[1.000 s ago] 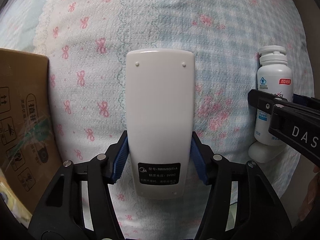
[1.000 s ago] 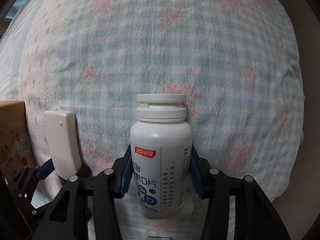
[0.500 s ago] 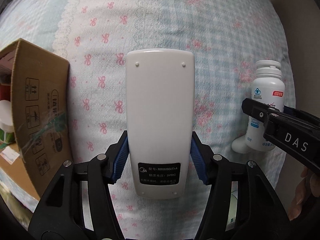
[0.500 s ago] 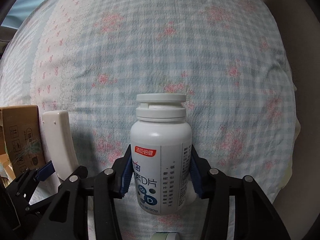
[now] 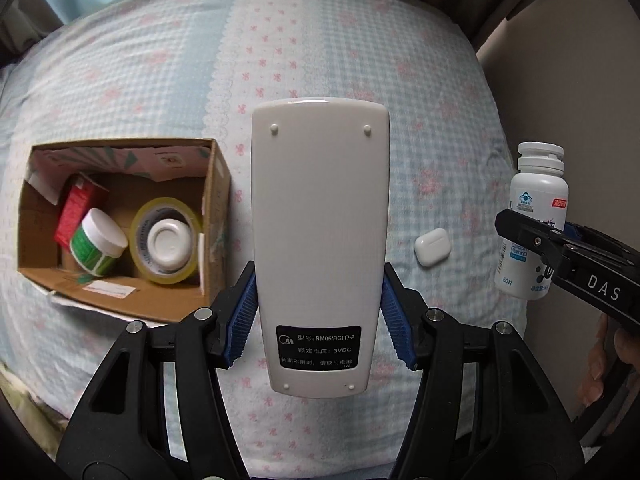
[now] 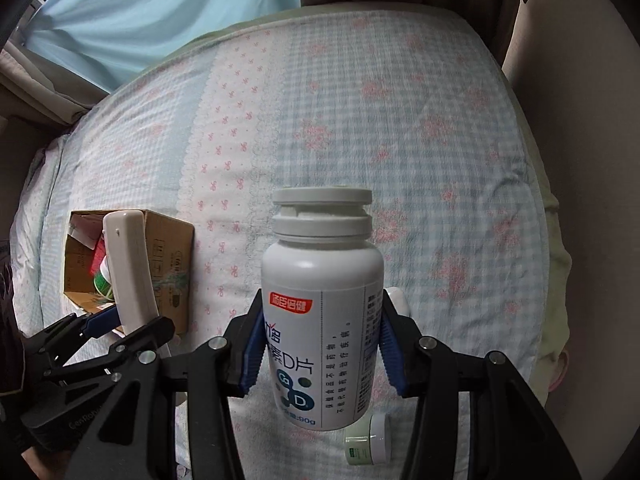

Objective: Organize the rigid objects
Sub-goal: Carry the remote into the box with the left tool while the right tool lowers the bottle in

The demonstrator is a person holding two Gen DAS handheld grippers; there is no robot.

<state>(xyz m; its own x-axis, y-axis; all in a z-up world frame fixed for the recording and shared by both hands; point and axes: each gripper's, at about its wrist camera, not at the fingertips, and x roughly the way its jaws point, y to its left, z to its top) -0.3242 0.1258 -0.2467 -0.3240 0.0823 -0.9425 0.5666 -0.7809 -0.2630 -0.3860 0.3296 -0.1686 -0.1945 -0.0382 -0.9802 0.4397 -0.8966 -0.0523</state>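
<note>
Left gripper is clamped on a white remote control, blue pads pressing both its sides, back label facing the camera; right gripper is clamped on a white pill bottle, cap pointing away; neither grip has altered from a second ago. Both tools have risen well clear of the bedspread since the earlier frames; far more of the bed, and curtains beyond it, now show. The cardboard box, earlier seen only as a side wall at the left edge, is now viewed from above, left of the remote; inside lie a red carton, a green-labelled jar and a roll of tape. A white earbud case, formerly hidden beneath the bottle, lies uncovered on the bedspread between remote and bottle. A small green jar lies near the bed's near edge, below the bottle.
</note>
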